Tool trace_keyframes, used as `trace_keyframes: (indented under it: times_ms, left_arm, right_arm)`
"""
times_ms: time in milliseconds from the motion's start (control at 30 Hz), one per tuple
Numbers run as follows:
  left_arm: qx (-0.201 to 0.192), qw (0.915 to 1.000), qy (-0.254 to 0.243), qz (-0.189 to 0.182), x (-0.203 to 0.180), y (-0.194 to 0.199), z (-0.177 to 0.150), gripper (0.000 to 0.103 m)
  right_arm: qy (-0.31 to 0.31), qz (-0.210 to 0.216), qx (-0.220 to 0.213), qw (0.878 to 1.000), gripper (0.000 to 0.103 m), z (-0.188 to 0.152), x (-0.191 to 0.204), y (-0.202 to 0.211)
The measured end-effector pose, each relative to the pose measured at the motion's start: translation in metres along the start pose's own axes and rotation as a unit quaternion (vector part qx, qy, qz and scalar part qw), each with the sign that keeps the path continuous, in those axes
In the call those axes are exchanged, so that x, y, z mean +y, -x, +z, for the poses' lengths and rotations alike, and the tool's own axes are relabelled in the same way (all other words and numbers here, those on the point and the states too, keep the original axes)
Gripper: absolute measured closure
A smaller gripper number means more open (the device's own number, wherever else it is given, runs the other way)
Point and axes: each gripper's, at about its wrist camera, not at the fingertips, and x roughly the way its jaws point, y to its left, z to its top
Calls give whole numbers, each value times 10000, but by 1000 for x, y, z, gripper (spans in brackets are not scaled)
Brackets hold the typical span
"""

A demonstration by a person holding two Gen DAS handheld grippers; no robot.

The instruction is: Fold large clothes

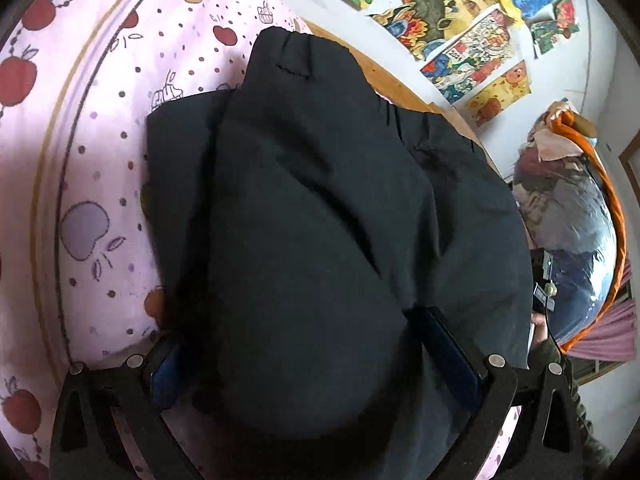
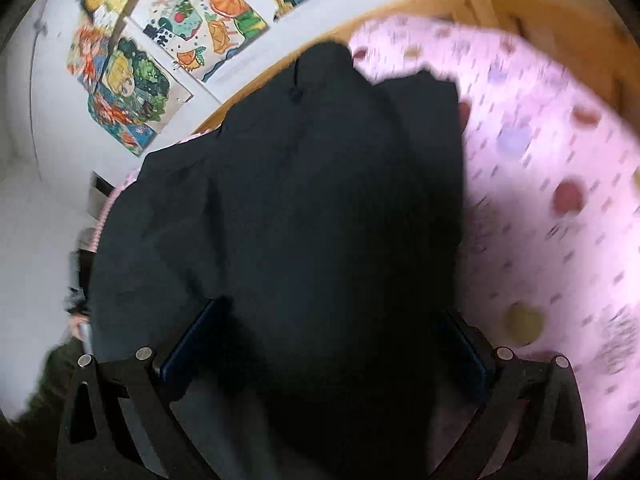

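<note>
Here the large dark navy woven garment [image 1: 320, 220] fills the centre of both wrist views, draped over the pink fruit-print bedsheet [image 1: 100, 140]. Your left gripper [image 1: 316, 360] and right gripper [image 2: 324, 344] each show fingers spread wide with cloth bunched between them; whether they pinch it, you cannot tell. Expect it soft, floppy and fairly heavy, so take doubled seams or hem edges.

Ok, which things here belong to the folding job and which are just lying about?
Job:
- dark navy garment
- left gripper
- right gripper
- pink apple-print bedsheet

Lying about:
- colourful wall drawings
- orange-trimmed clear bag of clothes
</note>
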Motion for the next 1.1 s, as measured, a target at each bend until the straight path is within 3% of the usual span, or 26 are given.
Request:
trace_keyframes:
  times_ms: [133, 233, 300, 400, 500, 567, 833, 1100]
  left_arm:
    - [-171, 9990, 417, -9, -2, 5, -2, 15]
    - [-298, 9967, 756, -50, 0, 9, -3, 31]
    - [-351, 9959, 832, -79, -5, 12, -3, 45]
    - [-404, 9969, 673, 94, -21, 18, -1, 59]
    - [-597, 9962, 630, 24, -37, 31, 0, 71]
    - [-771, 9956, 528, -79, -45, 47, 0, 75]
    - [-1114, 9937, -134, -50, -109, 111, -7, 78]
    - [-1399, 9898, -255, -9, -115, 184, -40, 78]
  right_arm:
    - [-190, -227, -100, 9995, 2, -5, 10, -3]
    - [-331, -363, -230, 9985, 15, -10, 15, 1]
    - [-431, -462, -305, 9975, 29, -11, 17, 4]
    - [-694, -484, -385, 9957, 51, -13, 19, 11]
    - [-542, -643, -402, 9956, 74, -10, 32, 21]
    - [-387, -715, -441, 9957, 82, -10, 45, 28]
    - [564, -888, -768, 9915, 87, 2, 136, 73]
    - [992, -676, -926, 9884, 87, -23, 187, 127]
